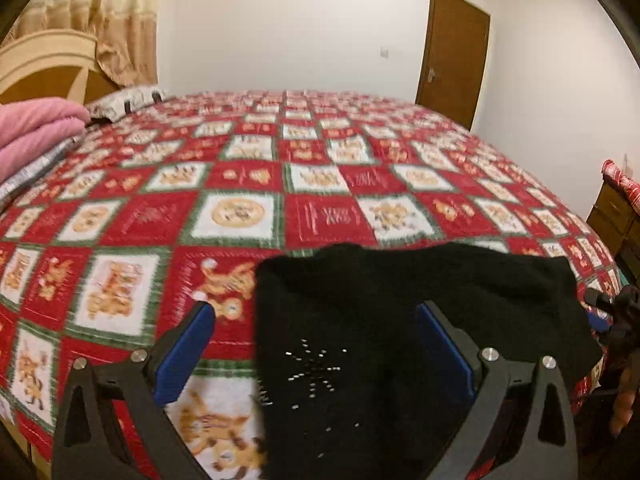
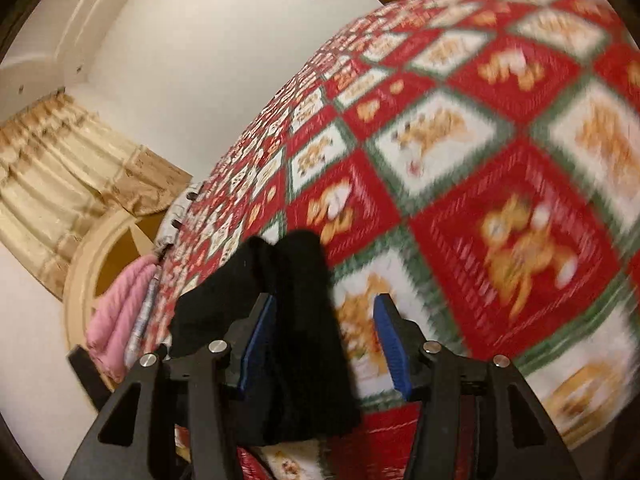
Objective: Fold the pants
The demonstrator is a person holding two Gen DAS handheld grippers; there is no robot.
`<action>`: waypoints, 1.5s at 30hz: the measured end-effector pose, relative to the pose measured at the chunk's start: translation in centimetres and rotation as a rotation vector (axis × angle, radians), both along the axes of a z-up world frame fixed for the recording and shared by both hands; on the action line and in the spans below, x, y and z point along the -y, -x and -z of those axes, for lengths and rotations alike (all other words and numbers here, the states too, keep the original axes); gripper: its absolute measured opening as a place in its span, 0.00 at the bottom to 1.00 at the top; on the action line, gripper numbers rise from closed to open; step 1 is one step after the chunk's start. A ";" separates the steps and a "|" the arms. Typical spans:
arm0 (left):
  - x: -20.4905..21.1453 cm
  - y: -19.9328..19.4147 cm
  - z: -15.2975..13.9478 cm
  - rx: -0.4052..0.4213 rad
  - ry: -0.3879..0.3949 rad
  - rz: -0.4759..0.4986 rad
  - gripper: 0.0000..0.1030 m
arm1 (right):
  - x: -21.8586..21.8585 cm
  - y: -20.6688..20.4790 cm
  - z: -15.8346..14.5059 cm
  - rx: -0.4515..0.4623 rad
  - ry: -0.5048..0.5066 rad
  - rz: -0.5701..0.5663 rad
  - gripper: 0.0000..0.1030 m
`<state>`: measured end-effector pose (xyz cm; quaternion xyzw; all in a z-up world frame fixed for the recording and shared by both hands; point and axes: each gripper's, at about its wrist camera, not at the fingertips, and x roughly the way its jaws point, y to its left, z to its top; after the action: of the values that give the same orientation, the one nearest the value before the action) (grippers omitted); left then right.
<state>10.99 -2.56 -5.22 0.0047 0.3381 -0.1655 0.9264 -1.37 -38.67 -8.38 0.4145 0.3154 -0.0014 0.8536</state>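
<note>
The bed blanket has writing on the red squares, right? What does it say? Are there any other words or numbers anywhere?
Red squares of the bedspread: there are lines of script, but too blurred to read.
Black pants: no words, only a burst of small shiny studs.
Door, wall and both grippers: no lettering visible.
Nothing can be quoted from either view.

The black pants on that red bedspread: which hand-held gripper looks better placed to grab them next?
Probably the left hand-held gripper: it is open with the black pants spread flat between its fingers. The right hand-held gripper, also open, faces only a bunched end.
</note>
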 end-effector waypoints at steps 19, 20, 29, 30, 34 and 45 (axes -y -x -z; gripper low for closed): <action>1.0 0.6 2.5 -0.107 -0.076 0.024 1.00 | -10.4 -1.2 -1.2 -0.120 0.489 -0.122 0.60; 1.0 0.7 2.5 -0.111 -0.075 0.023 1.00 | -10.6 -1.3 -1.4 -0.122 0.515 -0.135 0.57; 1.1 0.8 2.7 -0.137 -0.085 0.004 1.00 | -11.0 -1.0 -1.8 -0.109 0.558 -0.167 0.41; 1.1 0.8 2.7 -0.138 -0.081 0.002 1.00 | -10.8 -1.1 -1.6 -0.110 0.517 -0.163 0.44; 0.8 1.0 2.8 -0.140 -0.058 -0.018 1.00 | -8.7 -0.6 -0.7 -0.092 0.339 -0.152 0.46; 0.7 1.1 2.7 -0.171 -0.060 0.012 0.96 | -10.4 -1.0 -0.7 -0.086 0.398 -0.200 0.65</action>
<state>9.94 -3.30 -7.91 0.0205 0.4209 -0.1604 0.8926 -0.33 -28.23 -7.69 0.2039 0.3847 0.0034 0.9002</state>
